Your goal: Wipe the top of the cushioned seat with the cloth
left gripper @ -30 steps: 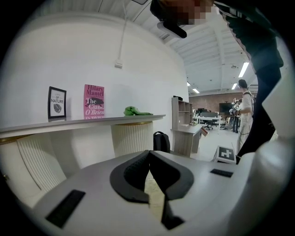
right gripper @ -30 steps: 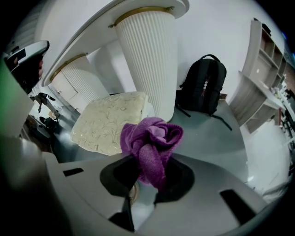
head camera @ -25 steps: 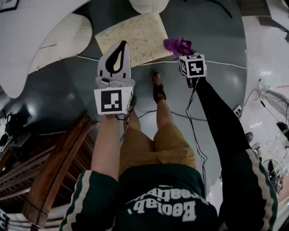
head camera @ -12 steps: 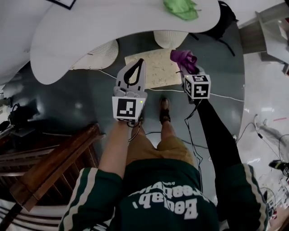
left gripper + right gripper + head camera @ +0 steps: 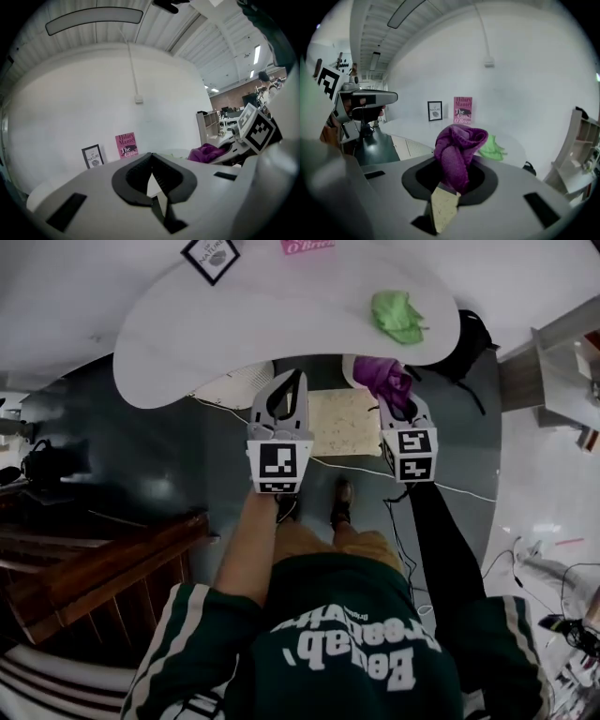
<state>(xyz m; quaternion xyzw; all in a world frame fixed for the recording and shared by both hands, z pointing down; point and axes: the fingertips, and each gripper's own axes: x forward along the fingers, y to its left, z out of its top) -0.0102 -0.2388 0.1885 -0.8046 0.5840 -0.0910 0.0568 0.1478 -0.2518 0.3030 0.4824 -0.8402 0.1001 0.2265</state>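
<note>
Pinching purple cloth [image 5: 457, 154]: right hand-held gripper [image 5: 451, 186]; left hand-held gripper [image 5: 151, 161] pressed together; white table [image 5: 281, 324].

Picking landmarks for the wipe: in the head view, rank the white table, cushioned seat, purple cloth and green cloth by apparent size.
1. white table
2. cushioned seat, partly hidden by the grippers
3. purple cloth and green cloth: about alike; the purple one may be nearer the camera, so I won't rank them.
</note>
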